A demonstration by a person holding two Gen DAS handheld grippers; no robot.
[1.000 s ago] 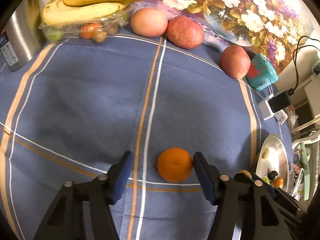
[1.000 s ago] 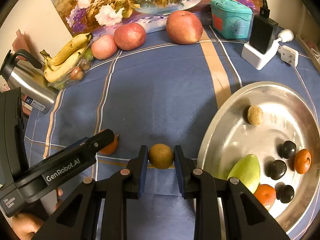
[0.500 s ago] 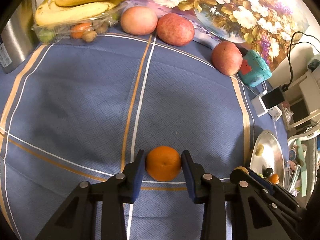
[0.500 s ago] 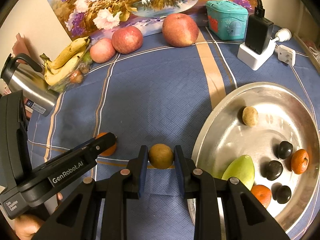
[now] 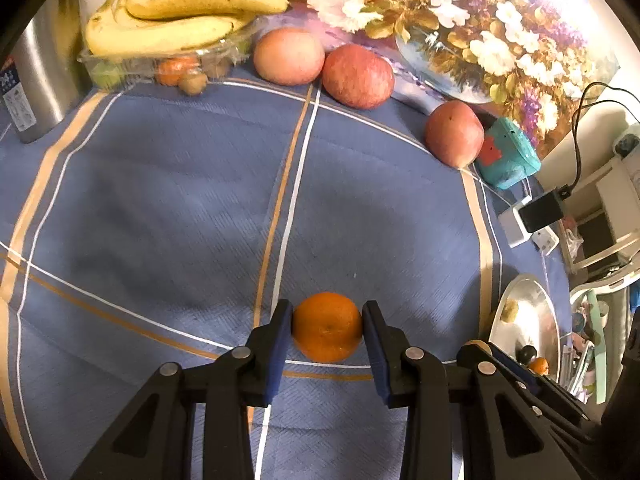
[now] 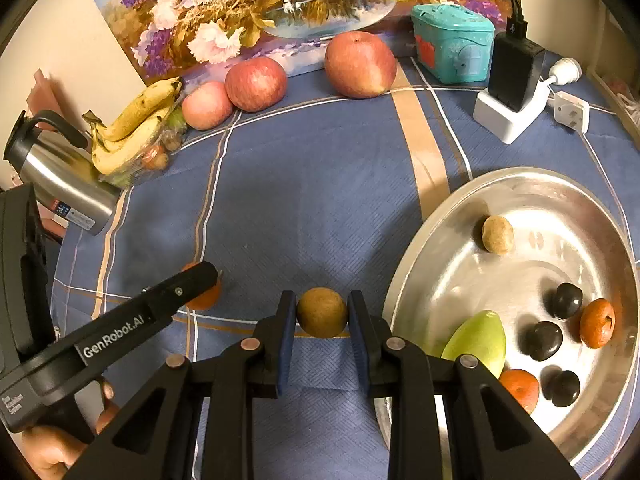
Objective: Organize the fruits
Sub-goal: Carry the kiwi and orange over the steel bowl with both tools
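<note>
You're working in a home, at a table under a blue plaid tablecloth (image 6: 320,184). A floral painting (image 6: 256,4) leans on the wall behind apples (image 6: 256,84) and bananas (image 6: 132,124), beside a steel thermos (image 6: 60,172), a charger (image 6: 514,92) and a teal tin (image 6: 452,42).

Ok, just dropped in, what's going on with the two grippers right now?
Fruit is being sorted onto the metal tray. The left gripper is shut on an orange low over the blue tablecloth. The right gripper is shut on a small brown fruit just left of the tray's rim. The tray holds a green mango, three dark plums, two oranges and another brown fruit. Three apples and the bananas sit along the table's far edge.
</note>
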